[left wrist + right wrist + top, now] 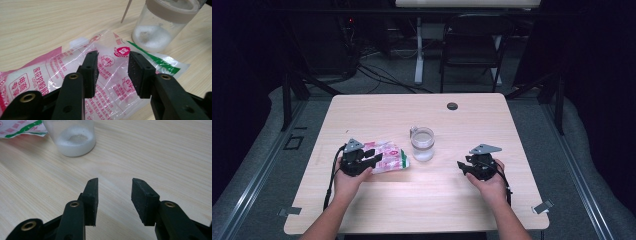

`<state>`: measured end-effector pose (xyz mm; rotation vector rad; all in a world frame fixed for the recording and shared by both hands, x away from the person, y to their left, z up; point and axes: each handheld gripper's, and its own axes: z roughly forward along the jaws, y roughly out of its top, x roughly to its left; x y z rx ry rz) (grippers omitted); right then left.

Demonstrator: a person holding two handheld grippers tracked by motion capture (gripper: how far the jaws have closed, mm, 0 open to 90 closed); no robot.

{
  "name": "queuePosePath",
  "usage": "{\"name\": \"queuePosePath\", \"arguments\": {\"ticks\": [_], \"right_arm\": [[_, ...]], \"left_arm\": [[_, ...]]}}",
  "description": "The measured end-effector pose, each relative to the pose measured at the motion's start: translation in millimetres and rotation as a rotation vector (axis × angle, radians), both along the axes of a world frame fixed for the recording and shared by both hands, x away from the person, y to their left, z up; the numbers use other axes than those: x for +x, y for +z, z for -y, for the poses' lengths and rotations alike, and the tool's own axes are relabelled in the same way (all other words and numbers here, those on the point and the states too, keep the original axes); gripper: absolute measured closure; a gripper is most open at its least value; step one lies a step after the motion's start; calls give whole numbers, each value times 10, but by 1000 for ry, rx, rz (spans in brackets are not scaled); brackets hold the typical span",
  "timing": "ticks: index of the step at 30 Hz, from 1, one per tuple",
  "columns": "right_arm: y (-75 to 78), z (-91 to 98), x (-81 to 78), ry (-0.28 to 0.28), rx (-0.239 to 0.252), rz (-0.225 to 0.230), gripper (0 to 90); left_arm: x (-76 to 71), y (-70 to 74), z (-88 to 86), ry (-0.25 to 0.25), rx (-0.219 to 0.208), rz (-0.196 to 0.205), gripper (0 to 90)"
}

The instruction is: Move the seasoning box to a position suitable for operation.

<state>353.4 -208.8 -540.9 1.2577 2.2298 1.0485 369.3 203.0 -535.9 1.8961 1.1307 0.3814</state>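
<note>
High view: a person's forearms come in from the near edge of a pale wooden surface [422, 200], each hand holding a black gripper. The left gripper [373, 159] sits over the near-left end of a clear plastic bag [388, 156] printed in pink and red with a green stripe, lying flat on the surface left of centre. Just beside the bag's right end stands a clear jar [422, 143] with a pale band around its top and a layer of white powder at the bottom. The right gripper [462, 166] rests well to the right of the jar, pointing towards it, with bare wood in front. In the left gripper view, the jaws stand spread above the bag [110, 75], which shows white granules inside its left part; I cannot tell whether the tips touch the film. The jar [160, 27] rises behind the bag's green-striped corner. In the right gripper view, the jaws stand spread over bare wood with nothing between them, the jar [75, 140] farther off.
</note>
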Motion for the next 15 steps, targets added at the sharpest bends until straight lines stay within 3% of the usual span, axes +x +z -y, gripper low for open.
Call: {"name": "queuePosePath", "arguments": {"ticks": [5, 15], "right_arm": [[22, 2, 30, -4, 23, 16, 603], [43, -93, 66, 24, 30, 34, 685]], "left_arm": [[-11, -18, -24, -6, -2, -45, 650], [-77, 54, -4, 3, -8, 20, 735]]}}
